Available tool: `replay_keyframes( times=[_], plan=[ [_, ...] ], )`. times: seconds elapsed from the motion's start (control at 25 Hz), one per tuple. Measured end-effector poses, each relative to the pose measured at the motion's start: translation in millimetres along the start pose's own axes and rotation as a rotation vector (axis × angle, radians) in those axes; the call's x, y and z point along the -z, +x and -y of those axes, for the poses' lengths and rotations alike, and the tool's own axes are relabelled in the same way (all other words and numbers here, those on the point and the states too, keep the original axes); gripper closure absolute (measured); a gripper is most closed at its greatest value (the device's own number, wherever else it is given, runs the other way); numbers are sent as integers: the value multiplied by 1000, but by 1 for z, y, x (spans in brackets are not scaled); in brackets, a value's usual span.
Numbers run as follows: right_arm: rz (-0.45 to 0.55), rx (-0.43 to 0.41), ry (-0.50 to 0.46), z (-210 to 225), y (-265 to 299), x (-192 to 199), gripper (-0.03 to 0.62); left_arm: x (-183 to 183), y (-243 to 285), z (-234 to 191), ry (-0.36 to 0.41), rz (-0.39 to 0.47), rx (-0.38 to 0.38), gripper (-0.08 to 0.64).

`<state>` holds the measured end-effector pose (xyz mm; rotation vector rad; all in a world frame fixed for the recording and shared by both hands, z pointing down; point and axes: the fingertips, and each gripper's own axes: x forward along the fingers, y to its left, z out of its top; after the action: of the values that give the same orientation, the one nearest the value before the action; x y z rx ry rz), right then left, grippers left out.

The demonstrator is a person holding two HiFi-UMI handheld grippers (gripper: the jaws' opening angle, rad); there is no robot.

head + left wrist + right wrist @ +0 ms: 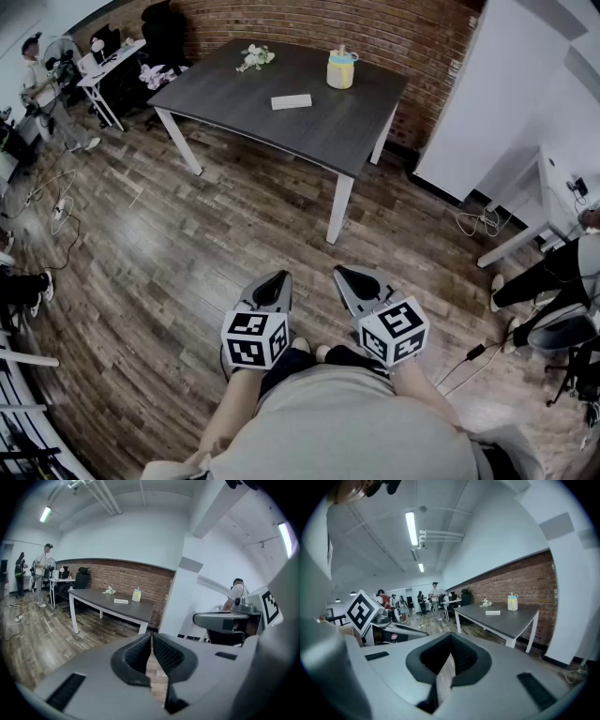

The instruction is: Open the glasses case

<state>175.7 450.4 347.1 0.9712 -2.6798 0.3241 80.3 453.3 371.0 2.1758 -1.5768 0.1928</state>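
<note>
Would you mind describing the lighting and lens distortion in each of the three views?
Head view: even light, floor planks bowed by the wide lens, table sharp. Left gripper view: dark round vignette, lamp glaring. Right gripper view: same vignette, long lamp blown out white.

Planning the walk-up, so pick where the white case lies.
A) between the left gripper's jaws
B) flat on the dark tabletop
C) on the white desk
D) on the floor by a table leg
B: the white case lies flat on the dark table, apart from the yellow cup.
</note>
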Motion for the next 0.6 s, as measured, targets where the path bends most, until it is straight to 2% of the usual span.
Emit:
replay_keyframes(
  times=[0.24, 0.48, 0.6],
  plan=[
    [8, -16, -8, -5, 13, -6, 586, -6, 2, 4, -20, 13, 36, 526],
    [18, -31, -2, -16, 20, -7, 586, -9, 1, 1, 0, 23, 52, 526],
    [61, -69, 23, -23, 27, -9, 586, -14, -3, -7, -33, 69, 54, 526]
  ],
)
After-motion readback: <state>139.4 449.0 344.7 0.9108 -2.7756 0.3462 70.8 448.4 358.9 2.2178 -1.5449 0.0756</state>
